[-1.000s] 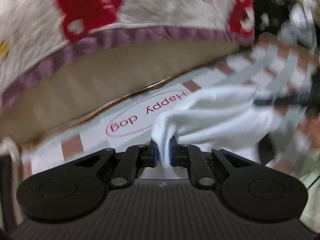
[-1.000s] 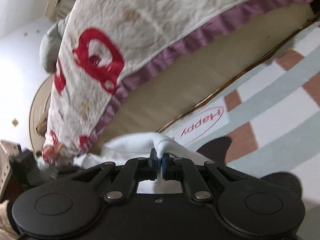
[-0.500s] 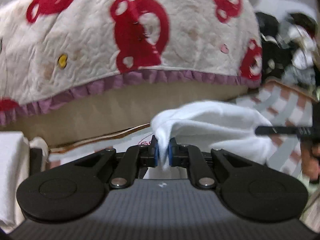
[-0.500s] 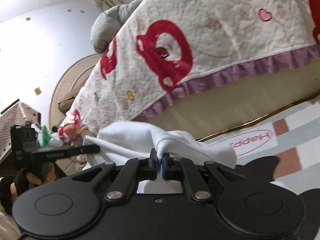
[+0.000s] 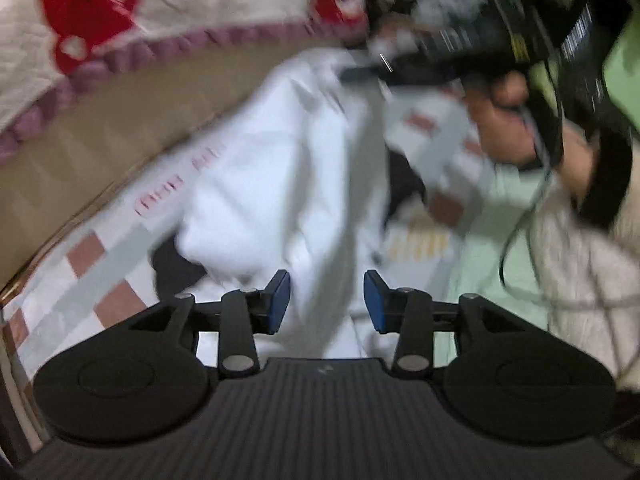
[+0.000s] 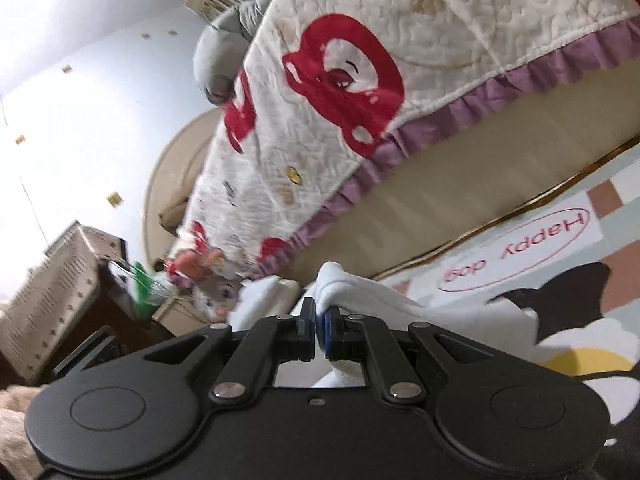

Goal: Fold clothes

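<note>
A white garment (image 5: 280, 168) hangs in a long fold over the patterned rug (image 5: 100, 276). My left gripper (image 5: 325, 300) is opening. The garment's lower part runs between its blue pads (image 5: 278, 300), which stand clear of the cloth. In the left wrist view my right gripper (image 5: 354, 74) holds the garment's upper end, gripped by a hand (image 5: 504, 128). In the right wrist view my right gripper (image 6: 320, 322) is shut on a bunched edge of the white garment (image 6: 360, 292), which drapes away to the right.
A bed with a cream quilt, red prints and a purple frill (image 6: 360, 40) rises close behind the rug (image 6: 616, 208). A wooden bedside cabinet (image 6: 52, 300) and a plush toy (image 6: 212, 300) stand at the left. The person's light green clothing (image 5: 512, 216) fills the right.
My left gripper's jaws have come apart and let go of the white cloth, and its view has swung down toward the rug. The right gripper keeps its grip and has lifted slightly.
</note>
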Tool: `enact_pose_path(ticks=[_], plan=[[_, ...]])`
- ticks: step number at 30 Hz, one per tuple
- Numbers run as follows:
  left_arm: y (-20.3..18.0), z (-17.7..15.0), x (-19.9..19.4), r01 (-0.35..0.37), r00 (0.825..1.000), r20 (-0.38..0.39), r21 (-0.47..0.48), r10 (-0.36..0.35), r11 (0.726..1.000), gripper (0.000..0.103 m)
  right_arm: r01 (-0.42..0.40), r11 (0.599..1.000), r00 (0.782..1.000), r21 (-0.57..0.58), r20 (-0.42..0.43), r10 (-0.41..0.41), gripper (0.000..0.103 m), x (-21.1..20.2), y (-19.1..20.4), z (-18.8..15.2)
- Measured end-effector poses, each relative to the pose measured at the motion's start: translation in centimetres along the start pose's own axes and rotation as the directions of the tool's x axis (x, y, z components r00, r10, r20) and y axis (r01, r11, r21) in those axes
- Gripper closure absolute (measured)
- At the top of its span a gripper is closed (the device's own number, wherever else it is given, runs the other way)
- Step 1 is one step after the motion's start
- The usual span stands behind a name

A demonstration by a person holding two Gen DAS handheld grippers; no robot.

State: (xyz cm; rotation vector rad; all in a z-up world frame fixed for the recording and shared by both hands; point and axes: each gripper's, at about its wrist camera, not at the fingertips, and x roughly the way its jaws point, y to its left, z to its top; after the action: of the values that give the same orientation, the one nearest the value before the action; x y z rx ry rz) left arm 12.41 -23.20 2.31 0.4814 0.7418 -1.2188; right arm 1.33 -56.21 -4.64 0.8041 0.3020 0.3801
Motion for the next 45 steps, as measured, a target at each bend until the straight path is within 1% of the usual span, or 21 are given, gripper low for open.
enact_pose_path(ticks=[4, 6, 10, 11, 12, 14, 16, 17, 19, 20, 22, 23, 25, 27, 29, 32, 35, 36, 37, 38, 45], plan=[[2.3, 1.2, -1.7, -0.095, 0.985, 0.135, -0.098, 0.108, 0.991, 0.063, -0.006, 1.0, 1.0, -0.014, -0.019, 0.006, 0.096, 0.3, 0.4, 0.0], [2.2, 1.5, -1.5, -0.113, 0.978, 0.167, -0.068, 0.122, 0.991, 0.063, -0.015, 0.999, 0.999, -0.041, -0.03, 0.014, 0.096, 0.6, 1.1, -0.2], [0.8, 2.0, 1.4, -0.05, 0.991, 0.125, 0.019, 0.047, 0.999, 0.056, -0.053, 0.996, 0.998, -0.072, -0.047, 0.05, 0.096, 1.3, 2.5, -0.6], [0.2, 2.2, 2.5, -0.06, 0.992, 0.111, 0.043, 0.055, 0.997, 0.047, -0.066, 0.995, 0.997, -0.078, -0.053, 0.062, 0.096, 1.5, 2.7, -0.6], [-0.1, 2.2, 3.6, -0.108, 0.991, 0.09, 0.063, 0.102, 0.992, 0.038, -0.082, 0.993, 0.995, -0.088, -0.061, 0.077, 0.096, 1.6, 3.0, -0.8], [-0.9, 2.1, 5.8, -0.203, 0.979, 0.051, 0.107, 0.199, 0.973, 0.037, -0.12, 0.986, 0.991, -0.112, -0.076, 0.112, 0.096, 1.7, 3.7, -1.0], [-1.5, 1.9, 7.6, -0.308, 0.951, 0.034, 0.175, 0.307, 0.935, 0.037, -0.166, 0.976, 0.984, -0.141, -0.087, 0.155, 0.096, 1.5, 4.3, -1.2], [-1.6, 1.8, 7.8, -0.324, 0.946, 0.047, 0.194, 0.321, 0.926, 0.038, -0.189, 0.97, 0.98, -0.152, -0.09, 0.177, 0.096, 1.4, 4.5, -1.3], [-1.8, 1.7, 7.9, -0.345, 0.939, 0.076, 0.22, 0.337, 0.912, 0.05, -0.206, 0.963, 0.976, -0.171, -0.099, 0.192, 0.096, 1.3, 4.3, -1.4], [-1.9, 2.1, 7.5, -0.332, 0.943, 0.095, 0.213, 0.319, 0.919, 0.057, -0.2, 0.965, 0.978, -0.172, -0.095, 0.185, 0.096, 1.2, 4.0, -1.3], [-2.2, 2.9, 6.5, -0.324, 0.944, 0.141, 0.217, 0.299, 0.921, 0.08, -0.178, 0.971, 0.983, -0.157, -0.08, 0.167, 0.096, 1.1, 3.2, -0.9], [-2.3, 3.3, 6.2, -0.332, 0.941, 0.148, 0.225, 0.304, 0.916, 0.097, -0.167, 0.974, 0.985, -0.15, -0.073, 0.158, 0.096, 1.0, 2.8, -0.8], [-2.3, 3.9, 5.7, -0.344, 0.935, 0.175, 0.222, 0.309, 0.913, 0.097, -0.154, 0.979, 0.987, -0.135, -0.056, 0.147, 0.096, 0.8, 2.1, -0.4], [-2.1, 4.3, 5.0, -0.385, 0.915, 0.213, 0.206, 0.342, 0.9, 0.097, -0.164, 0.979, 0.986, -0.124, -0.04, 0.161, 0.096, 0.5, 1.9, -0.1], [-1.4, 4.9, 4.1, -0.474, 0.867, 0.263, 0.177, 0.423, 0.863, 0.097, -0.147, 0.983, 0.989, -0.114, -0.031, 0.144, 0.092, 0.3, 1.6, 0.1], [1.8, 5.5, 1.7, -0.564, 0.795, 0.286, 0.027, 0.534, 0.825, 0.097, -0.034, 0.994, 0.999, -0.103, -0.016, 0.033, 0.086, 0.1, 0.6, 0.6], [4.1, 4.4, 0.6, -0.67, 0.712, 0.273, -0.013, 0.647, 0.742, 0.097, 0.091, 0.992, 0.996, -0.084, -0.017, -0.093, 0.083, 0.3, -0.4, 0.9], [4.4, 3.9, 0.5, -0.698, 0.688, 0.268, -0.011, 0.675, 0.716, 0.097, 0.137, 0.988, 0.99, -0.077, -0.022, -0.139, 0.077, 0.5, -0.8, 1.0], [4.8, 3.4, 0.3, -0.712, 0.674, 0.259, -0.019, 0.691, 0.702, 0.097, 0.178, 0.982, 0.983, -0.07, -0.029, -0.18, 0.072, 0.8, -1.2, 1.0], [5.1, 3.2, 0.1, -0.718, 0.668, 0.251, -0.03, 0.701, 0.695, 0.097, 0.212, 0.975, 0.976, -0.063, -0.036, -0.214, 0.064, 1.0, -1.6, 0.9], [6.1, 2.3, -0.5, -0.711, 0.666, 0.24, -0.079, 0.706, 0.698, 0.097, 0.365, 0.92, 0.909, -0.139, -0.158, -0.385, 0.055, 4.5, -3.4, -0.6]])
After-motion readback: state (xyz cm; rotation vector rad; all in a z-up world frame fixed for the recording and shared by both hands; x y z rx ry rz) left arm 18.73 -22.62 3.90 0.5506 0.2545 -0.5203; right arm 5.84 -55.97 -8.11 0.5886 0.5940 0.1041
